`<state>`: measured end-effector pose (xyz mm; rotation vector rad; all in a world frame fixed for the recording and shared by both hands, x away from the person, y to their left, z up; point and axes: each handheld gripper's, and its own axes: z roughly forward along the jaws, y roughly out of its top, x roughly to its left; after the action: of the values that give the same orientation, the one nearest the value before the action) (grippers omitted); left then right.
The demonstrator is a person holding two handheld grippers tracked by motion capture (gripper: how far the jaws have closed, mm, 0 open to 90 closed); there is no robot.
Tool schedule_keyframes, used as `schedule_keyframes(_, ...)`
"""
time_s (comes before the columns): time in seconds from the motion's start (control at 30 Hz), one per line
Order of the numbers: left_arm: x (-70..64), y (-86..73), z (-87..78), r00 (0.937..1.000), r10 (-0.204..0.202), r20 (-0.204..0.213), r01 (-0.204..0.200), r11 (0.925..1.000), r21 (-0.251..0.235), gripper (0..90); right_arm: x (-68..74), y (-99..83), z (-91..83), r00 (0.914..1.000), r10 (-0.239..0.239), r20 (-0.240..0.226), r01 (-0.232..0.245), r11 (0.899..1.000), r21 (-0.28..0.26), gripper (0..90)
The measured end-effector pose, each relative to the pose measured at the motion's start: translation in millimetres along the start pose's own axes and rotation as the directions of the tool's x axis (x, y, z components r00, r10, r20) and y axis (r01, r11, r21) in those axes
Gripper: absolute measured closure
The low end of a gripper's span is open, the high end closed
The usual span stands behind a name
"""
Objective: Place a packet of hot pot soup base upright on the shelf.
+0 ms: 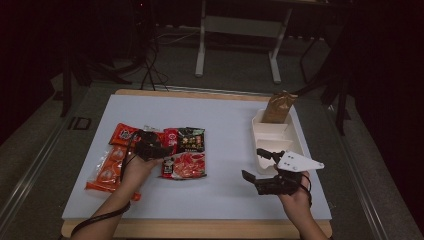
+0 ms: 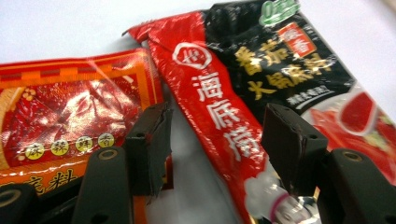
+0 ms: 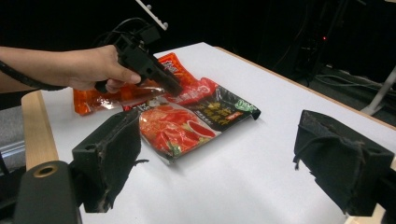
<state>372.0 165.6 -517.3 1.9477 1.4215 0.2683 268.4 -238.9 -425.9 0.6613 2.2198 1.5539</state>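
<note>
Red-black pouch (image 1: 184,152): glossy crinkled foil, flat, rectangular; lies left of table (image 1: 225,120) centre, long axis running 12 to 6 o'clock, black end at 12.
Left gripper (image 2: 215,144): jaws parted, straddling the pouch's red edge strip, nothing clenched.
Orange pouches (image 1: 112,160): shiny film, at 9 o'clock of the red-black pouch.
White tray (image 1: 295,140): moulded, compartmented, right side; brown bag (image 1: 278,106) upright in its far compartment.
Right gripper (image 1: 260,167): jaws released wide, beside the tray.

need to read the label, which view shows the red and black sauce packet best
The left gripper view: the red and black sauce packet lies close between the open jaws, print sharp. The right gripper view shows the whole packet smaller, at a slant. The high view shows it small, print unreadable.
</note>
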Motion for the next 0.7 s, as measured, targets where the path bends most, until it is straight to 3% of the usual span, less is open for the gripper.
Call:
schedule_keyframes(0.1,1.4,0.3,6.1,1.0000,-0.006,-0.003,0.006,0.9997,0.022,46.2,-0.3,-0.5,0.5,1.0000,0.000,0.000,0.000,1.000,0.002,14.5)
schedule_keyframes(0.17,3.1,1.3,8.8,0.9990,-0.039,0.023,0.039,0.9989,0.028,47.9,-0.5,-0.5,1.0,1.0000,0.002,-0.001,-0.002,1.000,0.003,14.5)
schedule_keyframes(0.27,1.5,2.8,13.0,0.9970,-0.057,0.052,0.054,0.9972,0.052,50.9,0.3,-0.3,0.2,1.0000,-0.004,0.007,0.004,1.000,-0.005,14.5)
schedule_keyframes(0.33,-1.0,3.3,15.5,0.9968,-0.059,0.055,0.054,0.9956,0.076,51.2,-0.1,0.3,-0.4,1.0000,-0.003,0.009,0.003,1.000,-0.007,14.5)
schedule_keyframes(0.43,2.0,4.0,18.7,0.9932,-0.092,0.070,0.085,0.9911,0.103,51.9,-1.0,0.2,-0.6,0.9999,0.003,0.011,-0.003,1.000,-0.006,14.5)
schedule_keyframes(0.5,0.4,5.3,19.9,0.9949,-0.082,0.058,0.075,0.9906,0.115,52.4,-1.1,-0.1,0.3,0.9999,0.004,0.012,-0.004,1.000,-0.003,14.5)
schedule_keyframes(0.57,-5.4,7.2,20.7,0.9995,-0.022,0.024,0.019,0.9913,0.130,54.0,-0.3,-0.2,1.5,1.0000,-0.002,0.009,0.002,1.000,0.001,14.5)
schedule_keyframes(0.7,-6.1,8.9,21.1,1.0000,0.008,-0.005,-0.007,0.9899,0.141,68.8,0.9,-0.2,4.8,1.0000,-0.002,-0.001,0.002,1.000,0.011,14.5)
